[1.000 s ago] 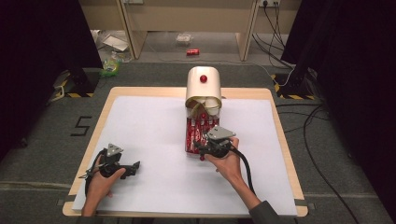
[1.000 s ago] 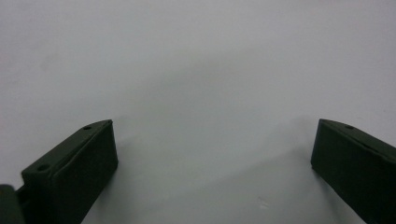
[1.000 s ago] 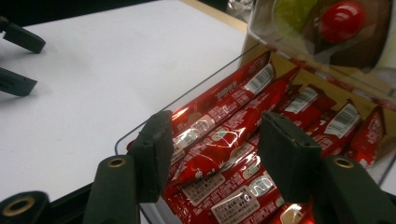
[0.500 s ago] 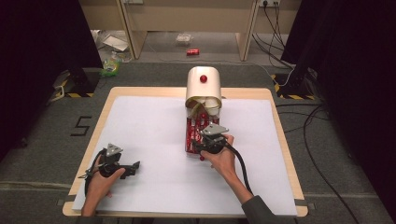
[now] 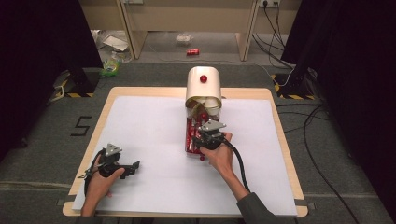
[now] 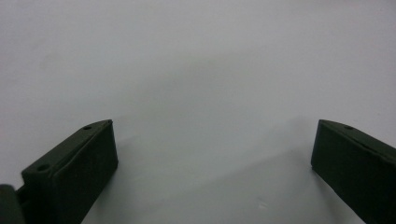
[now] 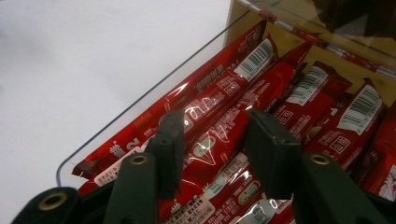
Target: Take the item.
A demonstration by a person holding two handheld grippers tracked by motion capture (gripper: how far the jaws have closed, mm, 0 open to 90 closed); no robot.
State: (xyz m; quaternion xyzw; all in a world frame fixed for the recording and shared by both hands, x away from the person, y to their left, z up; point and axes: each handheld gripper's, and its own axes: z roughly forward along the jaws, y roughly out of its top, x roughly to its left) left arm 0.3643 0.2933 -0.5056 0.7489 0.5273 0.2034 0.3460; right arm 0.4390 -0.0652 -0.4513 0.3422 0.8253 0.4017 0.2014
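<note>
The white table is lying under both tongs, with the cream dispenser standing just beyond the right gripper. Its clear tray is holding red snack sticks, and the right gripper's jaws have just been closing around one red stick, which is lying between them, not yet clamped, as far as I can judge. The pick is in hand; next comes a firm pinch, then a lift. The left gripper is resting with jaws wide apart, holding nothing.

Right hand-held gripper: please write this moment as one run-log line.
right hand-held gripper: jaws closing around red snack packet | clear tray: full | left hand-held gripper: open, idle
</note>
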